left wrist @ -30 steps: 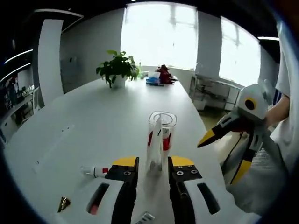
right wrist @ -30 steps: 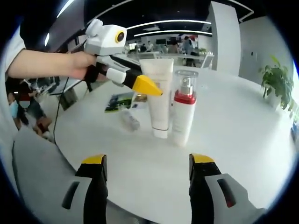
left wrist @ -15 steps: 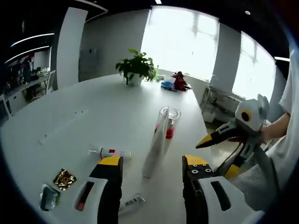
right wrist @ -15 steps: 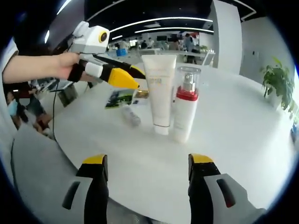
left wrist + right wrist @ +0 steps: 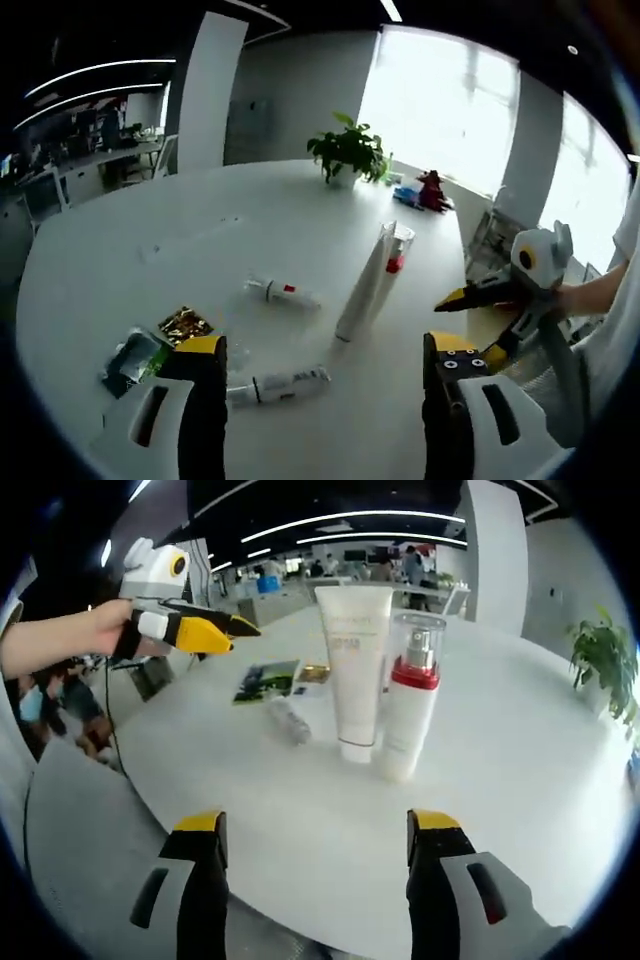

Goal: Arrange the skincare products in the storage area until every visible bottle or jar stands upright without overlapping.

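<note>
A white tube (image 5: 361,287) stands upright on its cap on the white table (image 5: 150,250), touching or nearly touching a pump bottle (image 5: 397,252) with a red collar. The right gripper view has the tube (image 5: 357,670) left of the bottle (image 5: 410,715). Two small tubes lie flat: one with a red mark (image 5: 283,293), one nearer my jaws (image 5: 280,385). My left gripper (image 5: 323,348) is open wide, well short of the standing tube, and holds nothing. It appears as the left gripper (image 5: 235,630) at upper left in a hand. My right gripper (image 5: 318,825) is open and empty.
A gold sachet (image 5: 183,325) and a green sachet (image 5: 135,355) lie at the left. One flat tube (image 5: 290,720) lies left of the standing pair. A potted plant (image 5: 348,155) stands at the far end. The right gripper (image 5: 468,325) hangs off the table's right edge.
My left gripper has let go of the white tube, opened wide and drawn back. The tube stays upright beside the pump bottle. The right gripper has hardly moved.
</note>
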`<act>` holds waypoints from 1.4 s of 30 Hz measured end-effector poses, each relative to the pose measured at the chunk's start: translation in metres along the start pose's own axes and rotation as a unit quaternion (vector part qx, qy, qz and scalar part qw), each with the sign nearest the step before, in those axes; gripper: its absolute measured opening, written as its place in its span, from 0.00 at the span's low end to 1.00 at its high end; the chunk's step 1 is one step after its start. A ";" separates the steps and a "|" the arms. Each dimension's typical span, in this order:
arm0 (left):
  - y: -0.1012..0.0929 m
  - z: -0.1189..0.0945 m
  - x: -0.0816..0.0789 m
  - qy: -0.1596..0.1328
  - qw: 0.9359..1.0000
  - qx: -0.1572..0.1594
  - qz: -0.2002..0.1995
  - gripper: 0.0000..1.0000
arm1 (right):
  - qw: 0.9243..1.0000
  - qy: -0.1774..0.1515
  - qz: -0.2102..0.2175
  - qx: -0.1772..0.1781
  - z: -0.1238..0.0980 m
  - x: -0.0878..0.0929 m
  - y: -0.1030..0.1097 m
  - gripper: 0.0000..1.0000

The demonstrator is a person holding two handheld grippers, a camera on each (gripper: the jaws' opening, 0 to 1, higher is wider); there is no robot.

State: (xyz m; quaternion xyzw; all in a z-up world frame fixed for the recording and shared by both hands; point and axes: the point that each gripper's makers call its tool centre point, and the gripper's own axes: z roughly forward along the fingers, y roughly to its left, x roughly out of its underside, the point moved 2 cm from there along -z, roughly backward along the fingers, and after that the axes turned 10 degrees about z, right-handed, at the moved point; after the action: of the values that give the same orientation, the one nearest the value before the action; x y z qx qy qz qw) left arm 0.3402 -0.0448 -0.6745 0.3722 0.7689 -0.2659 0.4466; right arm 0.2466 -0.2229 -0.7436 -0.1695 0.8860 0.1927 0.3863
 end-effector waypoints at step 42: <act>-0.032 -0.155 0.070 -0.093 0.965 -0.214 -0.115 0.99 | 0.997 0.011 -0.076 -0.022 0.001 0.002 0.021 0.73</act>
State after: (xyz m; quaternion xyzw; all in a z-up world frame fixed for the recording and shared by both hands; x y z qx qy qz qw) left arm 0.2155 0.0745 -0.6633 0.1503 0.8008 -0.1779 0.5517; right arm 0.2369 -0.2043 -0.7415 -0.2469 0.8704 0.1803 0.3860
